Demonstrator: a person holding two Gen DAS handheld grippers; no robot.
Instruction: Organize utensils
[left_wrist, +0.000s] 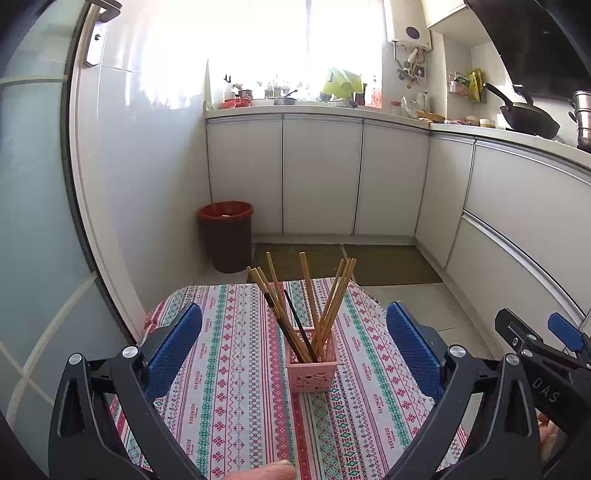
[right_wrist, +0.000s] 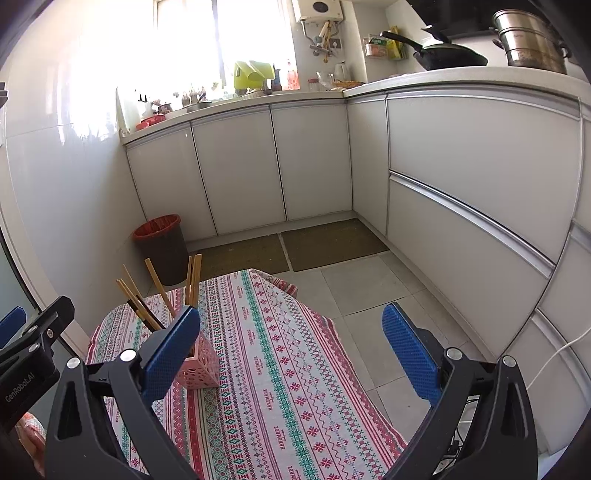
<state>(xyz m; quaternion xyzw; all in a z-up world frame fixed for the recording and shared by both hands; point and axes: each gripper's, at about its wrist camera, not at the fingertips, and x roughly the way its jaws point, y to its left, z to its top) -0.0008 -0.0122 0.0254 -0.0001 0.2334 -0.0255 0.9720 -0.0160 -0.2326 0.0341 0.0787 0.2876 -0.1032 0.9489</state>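
A pink lattice holder (left_wrist: 312, 363) stands upright on the patterned tablecloth (left_wrist: 236, 369), with several wooden and dark-tipped chopsticks (left_wrist: 310, 306) fanning out of it. My left gripper (left_wrist: 295, 343) is open, its blue pads spread wide either side of the holder and nearer the camera, holding nothing. In the right wrist view the same holder (right_wrist: 197, 367) sits at the left, partly hidden behind a blue pad, and its chopsticks (right_wrist: 159, 291) rise above. My right gripper (right_wrist: 291, 350) is open over the cloth (right_wrist: 288, 369), empty, to the right of the holder.
A dark bin with a red liner (left_wrist: 227, 236) stands on the floor beyond the table's far left corner. White cabinets (left_wrist: 321, 177) run along the back and right. Brown mats (left_wrist: 391, 264) lie on the tiled floor. A fingertip (left_wrist: 266, 472) shows at the bottom edge.
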